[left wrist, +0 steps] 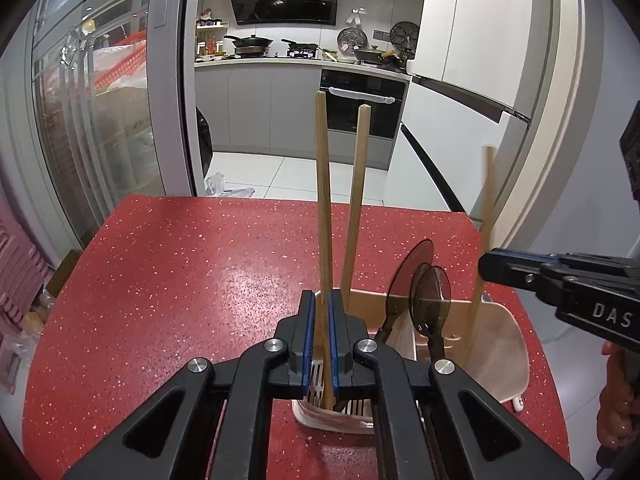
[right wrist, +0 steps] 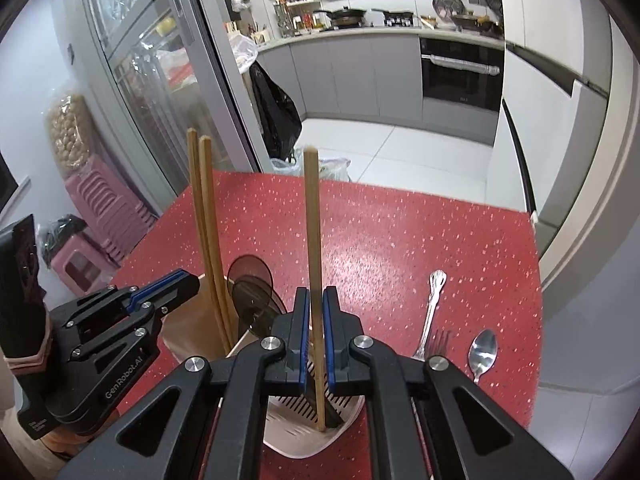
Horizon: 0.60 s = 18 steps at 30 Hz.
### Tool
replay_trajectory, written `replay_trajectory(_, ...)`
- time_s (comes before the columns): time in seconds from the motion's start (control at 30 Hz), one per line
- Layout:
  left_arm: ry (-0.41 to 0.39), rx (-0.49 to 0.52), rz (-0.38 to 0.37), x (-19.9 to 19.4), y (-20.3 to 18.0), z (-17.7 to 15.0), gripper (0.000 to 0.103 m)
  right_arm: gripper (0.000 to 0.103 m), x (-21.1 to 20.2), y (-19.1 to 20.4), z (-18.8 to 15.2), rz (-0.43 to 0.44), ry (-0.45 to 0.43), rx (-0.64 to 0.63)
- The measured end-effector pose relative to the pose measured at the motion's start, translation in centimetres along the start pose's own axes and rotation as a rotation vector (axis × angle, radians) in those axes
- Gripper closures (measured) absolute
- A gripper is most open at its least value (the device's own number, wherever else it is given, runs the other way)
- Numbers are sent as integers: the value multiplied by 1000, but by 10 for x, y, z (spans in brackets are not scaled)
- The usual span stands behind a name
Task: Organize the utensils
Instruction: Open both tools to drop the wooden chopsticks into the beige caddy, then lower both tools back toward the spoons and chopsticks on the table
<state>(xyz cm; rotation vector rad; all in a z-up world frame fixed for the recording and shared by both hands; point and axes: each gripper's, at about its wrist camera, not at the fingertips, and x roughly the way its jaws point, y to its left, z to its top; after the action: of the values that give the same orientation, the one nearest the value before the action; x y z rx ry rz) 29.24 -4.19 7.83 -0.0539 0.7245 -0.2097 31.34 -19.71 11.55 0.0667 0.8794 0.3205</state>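
We're lowering both chopsticks into the holder point(left wrist: 500, 344) w/ left gripper point(left wrist: 323, 320) pinched tight on one chopstick point(left wrist: 322, 184) & right gripper point(right wrist: 314, 320) clamped on another point(right wrist: 312, 220), keeping them upright, tips already inside, before letting go.

Holder base point(left wrist: 332, 420): tucked behind the left gripper's point(left wrist: 323, 344) frame, can't see its floor.
Third chopstick point(left wrist: 486, 216): smeared with blur, its lower end lost inside the holder.
Right gripper's body point(left wrist: 580, 292): runs off the right edge.
Fork tines point(right wrist: 439, 338): half covered by the gripper arm.
Spoon handle point(right wrist: 477, 376): slips behind that same arm.
Counter clutter point(right wrist: 400, 20): too small to name.
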Motion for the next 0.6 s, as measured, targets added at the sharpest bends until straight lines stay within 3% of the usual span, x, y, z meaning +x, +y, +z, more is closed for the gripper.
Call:
replay_trajectory(0.2, -6, 5, 4, -12, 1, -4, 72, 90, -4, -5, -8, 20, 3, 44)
replay_trajectory(0.27, -6, 6, 4, -17, 1, -7, 72, 79, -10, -4, -10, 20, -11, 46)
replay_trajectory(0.33, -2, 6, 8, -22, 2, -10, 72, 56, -20, -1, -14, 22, -33, 46)
replay_trajectory(0.47, 0, 0, 11, -34, 5, -17, 72, 52, -39, 6, -23, 38, -65, 34)
replay_trajectory(0.6, 10, -16, 11, -45, 9, -27, 72, 37, -57, 15, -35, 66, -87, 38)
